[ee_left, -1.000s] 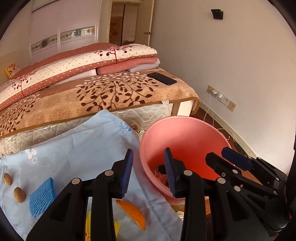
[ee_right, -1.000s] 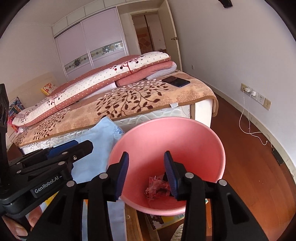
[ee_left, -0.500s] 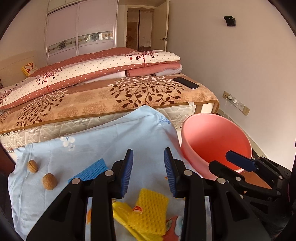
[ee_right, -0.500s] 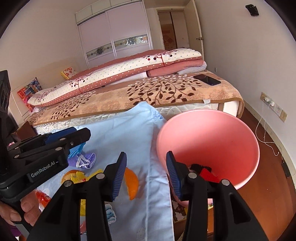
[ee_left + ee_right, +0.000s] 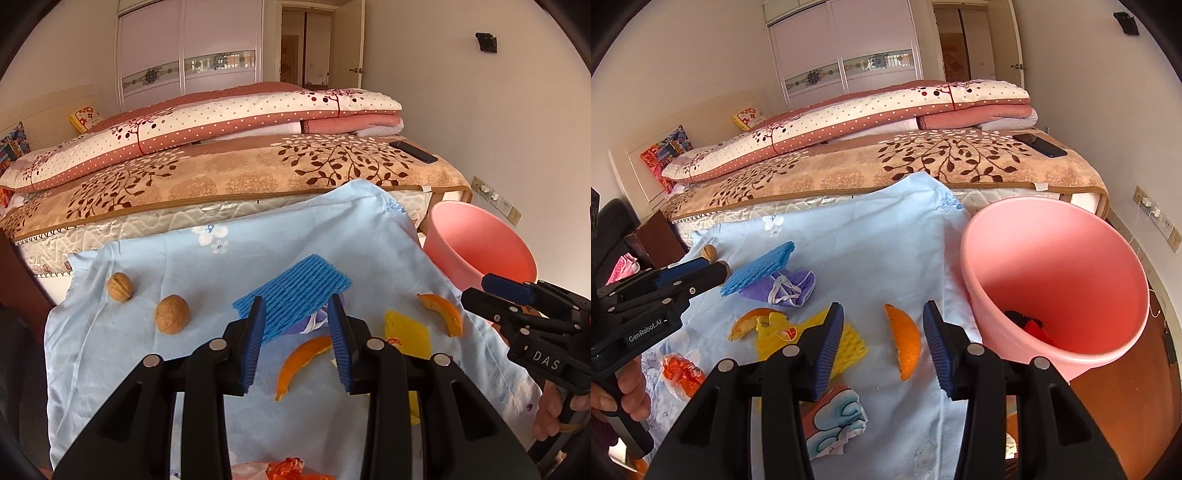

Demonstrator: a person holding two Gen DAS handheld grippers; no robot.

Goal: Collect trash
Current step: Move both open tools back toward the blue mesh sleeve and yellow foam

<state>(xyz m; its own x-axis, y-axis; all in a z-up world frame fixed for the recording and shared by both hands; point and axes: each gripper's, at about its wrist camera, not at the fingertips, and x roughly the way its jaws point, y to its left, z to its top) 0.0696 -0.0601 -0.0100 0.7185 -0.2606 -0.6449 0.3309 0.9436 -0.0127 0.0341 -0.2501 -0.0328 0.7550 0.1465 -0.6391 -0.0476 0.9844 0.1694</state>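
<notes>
Grippers tilted down over cloth (image 5: 280,236): left (image 5: 297,339) half open, empty, above blue sponge (image 5: 295,291); right (image 5: 882,343) half open, empty, framing orange peel (image 5: 905,338), just widened.

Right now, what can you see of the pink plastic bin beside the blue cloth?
The pink plastic bin is a round, smooth-walled tub that widens toward its open rim. It stands upright off the right edge of the light blue floral cloth, near the bed's corner. Inside, at the bottom, lie a black piece and a red piece. Neither gripper touches it.
</notes>
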